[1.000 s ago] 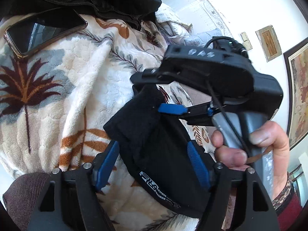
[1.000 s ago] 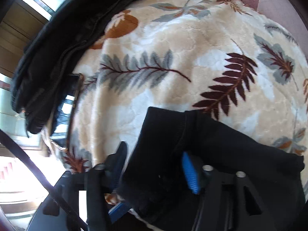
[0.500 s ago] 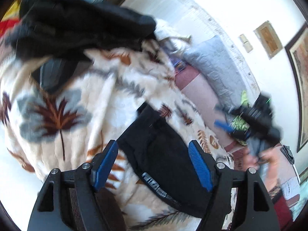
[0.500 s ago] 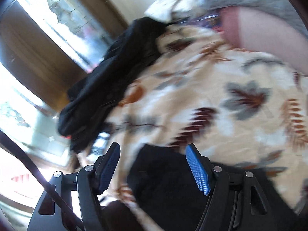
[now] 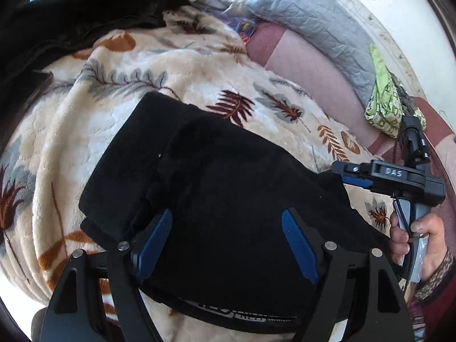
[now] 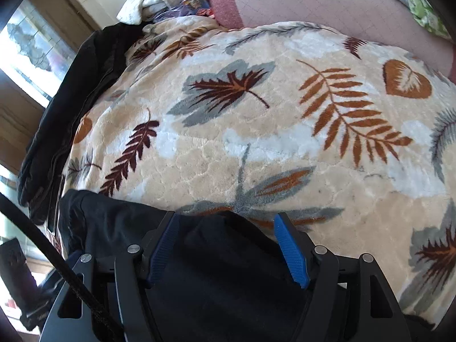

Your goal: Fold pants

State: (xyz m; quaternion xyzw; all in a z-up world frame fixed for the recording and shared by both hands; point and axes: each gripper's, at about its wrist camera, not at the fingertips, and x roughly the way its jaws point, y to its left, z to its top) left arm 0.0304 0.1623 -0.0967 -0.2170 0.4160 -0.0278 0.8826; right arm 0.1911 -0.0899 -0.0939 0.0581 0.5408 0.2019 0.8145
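On plush leaf-print blanket point(image 5: 199, 65): folded black knit pants point(image 5: 228, 188); left gripper point(image 5: 228, 239), right gripper point(image 6: 228, 245) both spread wide, empty

Strong daylight in both views. Source: blown-out bright window glass point(image 6: 25, 54), upper left of right wrist view. Glossy white wall point(image 5: 404, 28) overexposed in left wrist view. Folded black fabric pants point(image 5: 228, 188) read as near-featureless dark mass, folds barely visible. Cream leaf-print plush blanket point(image 6: 256, 131) sharp, evenly lit. Heavy fisheye curvature, black vignette at corners. No motion blur.
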